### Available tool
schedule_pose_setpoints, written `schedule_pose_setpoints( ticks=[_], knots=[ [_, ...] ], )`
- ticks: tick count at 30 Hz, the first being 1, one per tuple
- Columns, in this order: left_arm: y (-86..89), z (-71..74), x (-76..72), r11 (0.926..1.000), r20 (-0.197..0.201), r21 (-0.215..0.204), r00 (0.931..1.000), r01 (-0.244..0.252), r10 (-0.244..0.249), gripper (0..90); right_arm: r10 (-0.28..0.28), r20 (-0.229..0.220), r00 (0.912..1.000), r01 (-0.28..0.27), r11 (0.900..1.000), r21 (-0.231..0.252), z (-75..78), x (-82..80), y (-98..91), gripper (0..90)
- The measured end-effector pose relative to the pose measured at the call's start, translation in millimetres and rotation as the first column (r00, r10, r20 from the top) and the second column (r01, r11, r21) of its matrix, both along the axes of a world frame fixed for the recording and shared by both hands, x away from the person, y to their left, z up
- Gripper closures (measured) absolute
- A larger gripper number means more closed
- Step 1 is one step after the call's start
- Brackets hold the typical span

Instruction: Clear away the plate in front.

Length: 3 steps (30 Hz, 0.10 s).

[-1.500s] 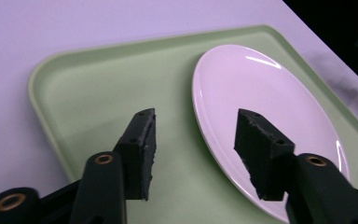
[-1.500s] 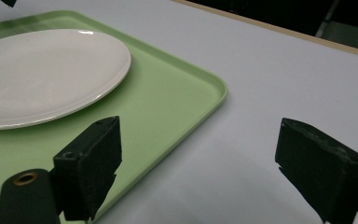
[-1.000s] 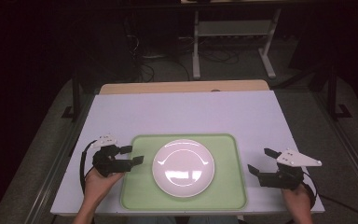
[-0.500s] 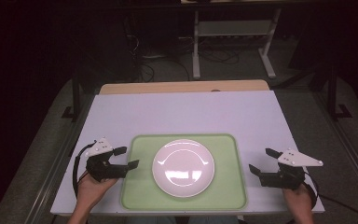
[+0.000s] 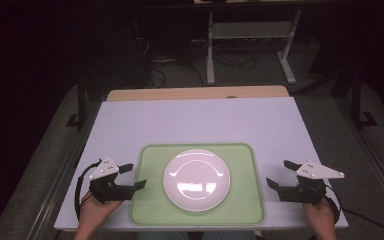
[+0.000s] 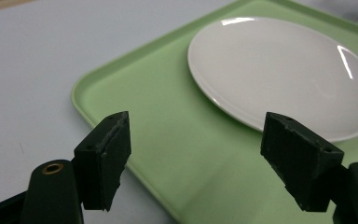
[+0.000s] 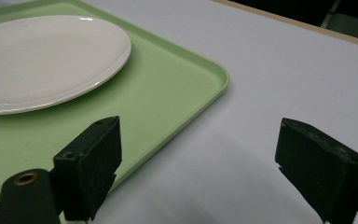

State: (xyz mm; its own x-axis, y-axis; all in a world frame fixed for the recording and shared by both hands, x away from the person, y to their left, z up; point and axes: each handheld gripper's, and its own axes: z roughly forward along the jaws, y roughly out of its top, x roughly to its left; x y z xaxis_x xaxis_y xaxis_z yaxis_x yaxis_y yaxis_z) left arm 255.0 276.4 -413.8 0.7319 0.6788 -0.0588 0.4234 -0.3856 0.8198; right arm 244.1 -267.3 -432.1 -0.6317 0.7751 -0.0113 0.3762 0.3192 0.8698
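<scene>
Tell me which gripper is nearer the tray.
Left. The left gripper has its jaws over the tray's left edge; the right gripper sits just off its right edge, over the table.

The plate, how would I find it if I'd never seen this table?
Look at the white table, then the green tray near its front edge. The plate sits in the tray's middle: round, white, shiny, between the two open black grippers.

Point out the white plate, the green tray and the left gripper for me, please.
white plate [image 5: 196, 180], high view, its centre.
green tray [image 5: 150, 200], high view, bare floor left of the plate.
left gripper [image 5: 133, 176], high view, midway between its fingertips.
</scene>
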Motion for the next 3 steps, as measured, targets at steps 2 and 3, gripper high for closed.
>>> schedule_pose_setpoints(
  ticks=[2,3],
  knots=[
    [-1.3,-1.4,-1.7,1.0000,0.000,0.000,1.0000,0.007,-0.007,24.2,0.004,0.003,1.0000,-0.004,1.0000,-0.002,0.2,0.0,1.7,13.4],
    [-1.8,-1.5,-2.1,1.0000,0.003,0.000,1.0000,0.009,-0.009,24.2,0.006,0.003,1.0000,-0.006,1.0000,-0.001,0.3,-0.1,2.7,13.5]
  ],
)
